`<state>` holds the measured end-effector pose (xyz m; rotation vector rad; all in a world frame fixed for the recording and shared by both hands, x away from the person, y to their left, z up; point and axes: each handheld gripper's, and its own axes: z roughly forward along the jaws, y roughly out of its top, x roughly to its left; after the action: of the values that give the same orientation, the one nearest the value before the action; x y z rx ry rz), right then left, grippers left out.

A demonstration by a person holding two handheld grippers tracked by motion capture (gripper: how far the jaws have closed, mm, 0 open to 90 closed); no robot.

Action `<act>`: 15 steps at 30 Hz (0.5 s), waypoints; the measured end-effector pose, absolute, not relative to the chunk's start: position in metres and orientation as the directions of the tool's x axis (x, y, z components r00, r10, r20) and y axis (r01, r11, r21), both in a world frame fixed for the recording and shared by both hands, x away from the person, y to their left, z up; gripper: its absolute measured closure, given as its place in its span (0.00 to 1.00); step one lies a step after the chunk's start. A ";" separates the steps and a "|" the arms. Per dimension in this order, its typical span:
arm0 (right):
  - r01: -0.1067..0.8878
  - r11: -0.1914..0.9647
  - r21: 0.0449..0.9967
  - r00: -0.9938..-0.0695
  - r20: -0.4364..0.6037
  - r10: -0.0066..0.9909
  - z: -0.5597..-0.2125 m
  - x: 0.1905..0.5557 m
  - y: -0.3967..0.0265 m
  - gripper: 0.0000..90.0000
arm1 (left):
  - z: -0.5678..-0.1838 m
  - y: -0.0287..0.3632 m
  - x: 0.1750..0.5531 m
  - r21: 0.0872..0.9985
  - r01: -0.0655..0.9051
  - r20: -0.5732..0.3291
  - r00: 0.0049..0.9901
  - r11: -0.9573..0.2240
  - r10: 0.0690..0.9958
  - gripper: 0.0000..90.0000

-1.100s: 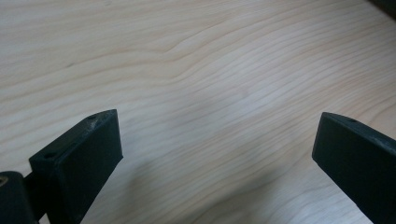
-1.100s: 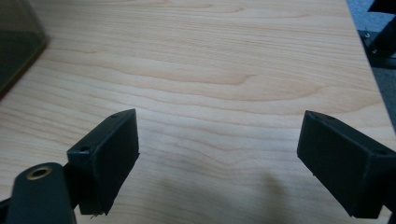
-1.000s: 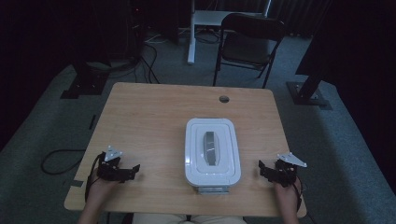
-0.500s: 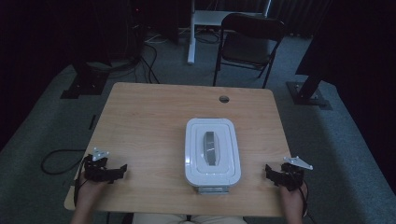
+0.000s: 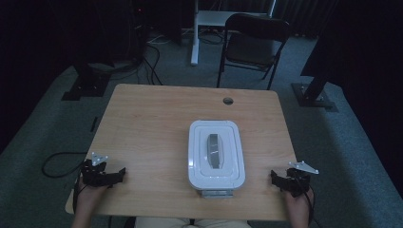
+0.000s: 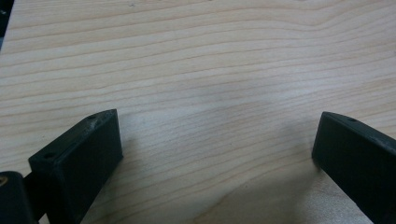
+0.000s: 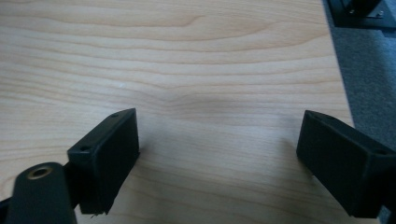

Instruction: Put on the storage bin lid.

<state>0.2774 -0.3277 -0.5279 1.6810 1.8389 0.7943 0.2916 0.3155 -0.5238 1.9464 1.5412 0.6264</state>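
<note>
Both my left gripper and right gripper gape empty, flanking the white rectangular plastic lidded box; uneven approach could shove it askew.

The white box stands mid-table toward the near edge, the one obstacle on the wooden table. Bare wood runs wide on both sides of it and behind it to the far edge. The left gripper and right gripper sit at the near corners, jaws spread, well apart from the box, with nothing between.
</note>
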 end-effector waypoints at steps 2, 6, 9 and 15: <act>0.691 0.059 0.720 -0.096 0.011 0.995 -0.528 0.278 -0.327 0.13 | -0.524 0.316 0.292 0.687 0.706 0.012 0.221 -0.169 0.975 0.02; 0.690 0.063 0.721 -0.103 0.011 0.995 -0.528 0.280 -0.327 0.13 | -0.524 0.316 0.292 0.687 0.707 0.011 0.221 -0.168 0.975 0.02; 0.690 0.062 0.721 -0.101 0.012 0.995 -0.528 0.281 -0.326 0.13 | -0.524 0.316 0.292 0.687 0.706 0.010 0.225 -0.171 0.974 0.02; 0.692 0.051 0.720 -0.087 0.014 0.996 -0.528 0.282 -0.326 0.13 | -0.524 0.316 0.292 0.688 0.706 0.010 0.225 -0.170 0.974 0.02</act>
<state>0.2823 -0.3255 -0.5279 1.6895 1.8327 0.7932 0.2918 0.3158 -0.5238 1.9461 1.5411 0.6253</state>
